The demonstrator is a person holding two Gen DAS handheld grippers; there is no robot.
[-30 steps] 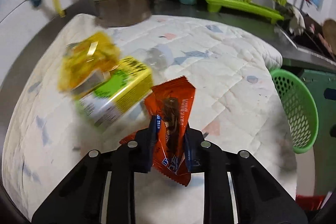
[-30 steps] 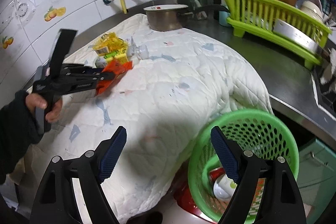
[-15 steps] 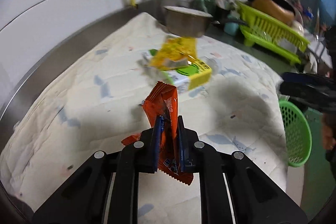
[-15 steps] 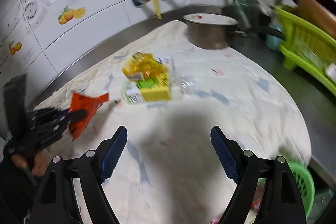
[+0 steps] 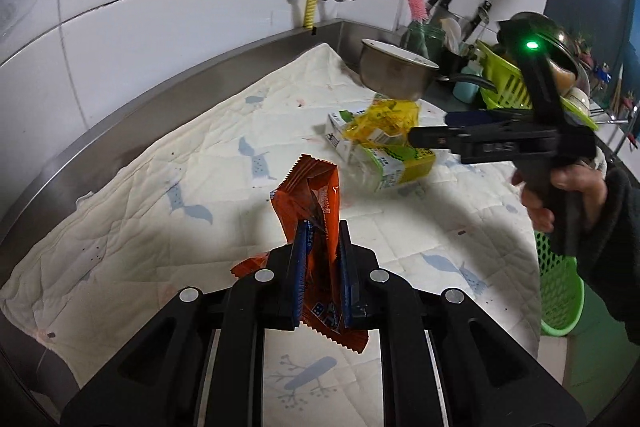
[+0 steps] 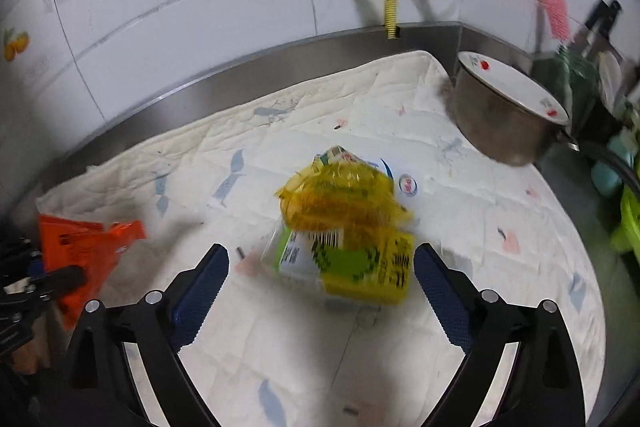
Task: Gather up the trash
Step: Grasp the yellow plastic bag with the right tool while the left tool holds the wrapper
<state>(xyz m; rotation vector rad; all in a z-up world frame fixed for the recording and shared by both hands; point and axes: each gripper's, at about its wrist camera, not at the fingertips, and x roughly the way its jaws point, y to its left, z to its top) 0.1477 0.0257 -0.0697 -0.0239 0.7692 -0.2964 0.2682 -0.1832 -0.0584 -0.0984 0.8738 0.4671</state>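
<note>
Where white tiled wall (image 6: 224, 39) meets the steel desk (image 5: 132, 115), a quilted cloth (image 5: 168, 227) covers most of it. Steel pot (image 6: 500, 123) at cloth's far corner. Green basket (image 5: 560, 291) cut off at the edge. Yellow carton (image 6: 360, 263) and yellow wrapper (image 6: 340, 195) blurred, lying before the right tongs (image 6: 320, 287), just widened, nothing gripped. Left tongs (image 5: 322, 267) clamp orange wrapper (image 5: 316, 203).
</note>
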